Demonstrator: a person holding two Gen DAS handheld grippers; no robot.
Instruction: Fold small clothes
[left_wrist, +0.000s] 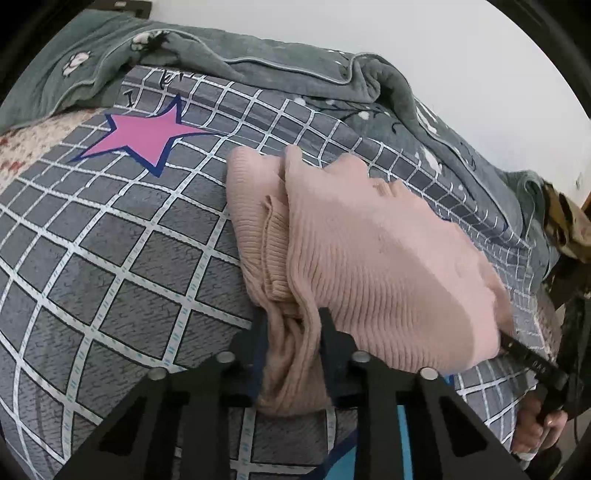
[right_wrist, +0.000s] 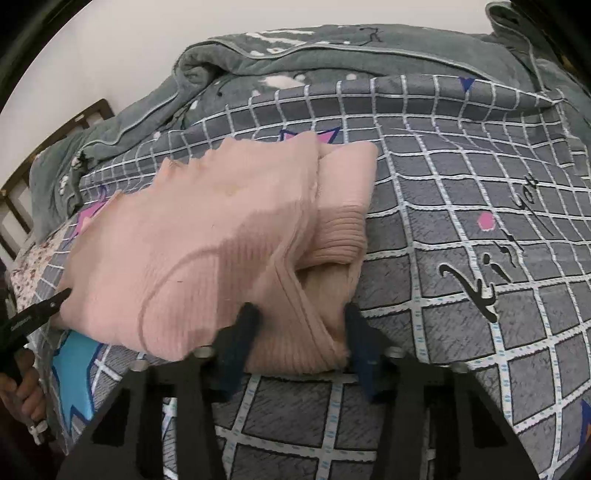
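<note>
A pink ribbed knit garment (left_wrist: 369, 258) lies partly folded on the grey checked bed sheet (left_wrist: 110, 258). My left gripper (left_wrist: 291, 332) is shut on its bunched near-left corner. In the right wrist view the same garment (right_wrist: 192, 240) fills the middle. My right gripper (right_wrist: 299, 332) has its fingers on either side of the garment's near-right corner, wider apart, with the cloth lying between them. The right gripper also shows at the right edge of the left wrist view (left_wrist: 524, 354), and the left one at the left edge of the right wrist view (right_wrist: 37, 314).
A grey-green quilt (left_wrist: 258, 70) is heaped along the far side of the bed against the white wall. A pink star (left_wrist: 147, 133) is printed on the sheet. A wooden bed frame (right_wrist: 22, 184) shows at the left.
</note>
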